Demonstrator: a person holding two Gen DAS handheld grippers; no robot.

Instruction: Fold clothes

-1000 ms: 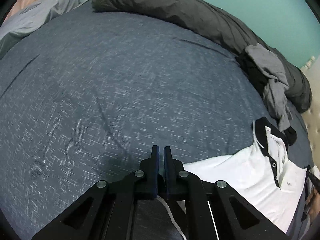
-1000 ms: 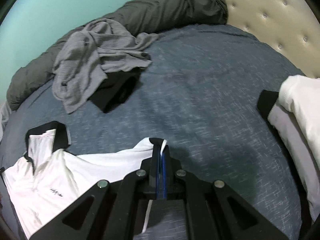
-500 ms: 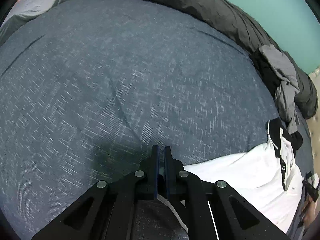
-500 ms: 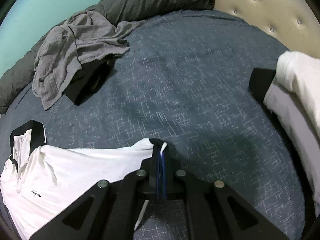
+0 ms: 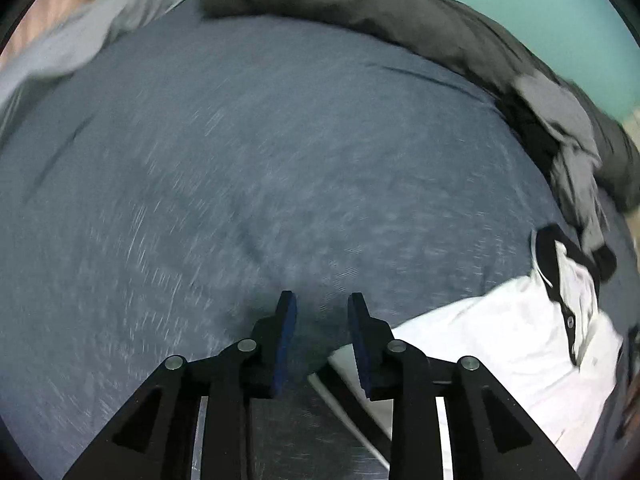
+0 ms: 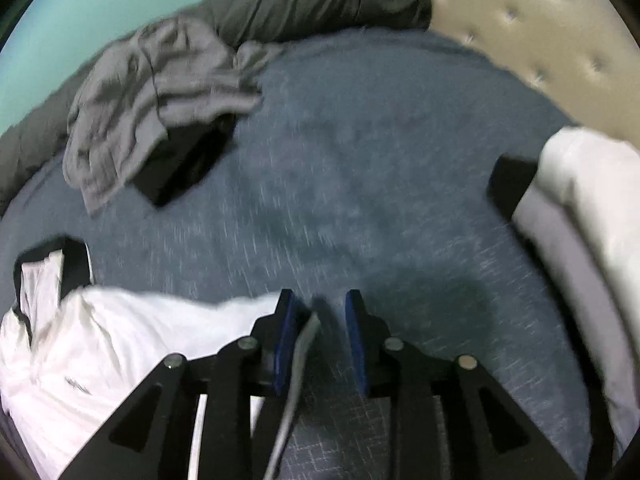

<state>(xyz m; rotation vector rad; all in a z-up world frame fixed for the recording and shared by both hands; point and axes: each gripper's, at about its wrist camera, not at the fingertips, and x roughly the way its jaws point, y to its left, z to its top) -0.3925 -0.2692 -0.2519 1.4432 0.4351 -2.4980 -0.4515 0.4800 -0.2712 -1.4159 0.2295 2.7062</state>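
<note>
Now both sets of fingers have just been opening and stand released: the left gripper (image 5: 322, 312) shows only bed between its pads, with an edge of the white polo shirt (image 5: 500, 344) lying just under its right finger, while the right gripper (image 6: 318, 312) still has a thin edge of the shirt (image 6: 120, 340) hanging loose between its pads, pressed by neither. The shirt lies on the blue bedspread (image 5: 240, 160) near the person's side of the bed, its black collar (image 5: 548, 256) pointing toward the far side. It looks laid out or partly folded; how many folds are done I cannot tell, since most of it falls below both views. Plenty seems left: a crumpled grey garment (image 6: 160, 96) over something black (image 6: 188, 164) waits unfolded by the rolled dark duvet (image 6: 304, 0). A white and black stack (image 6: 580, 216) sits near the tufted headboard (image 6: 540, 32). Nothing blocks the open bedspread ahead.
</note>
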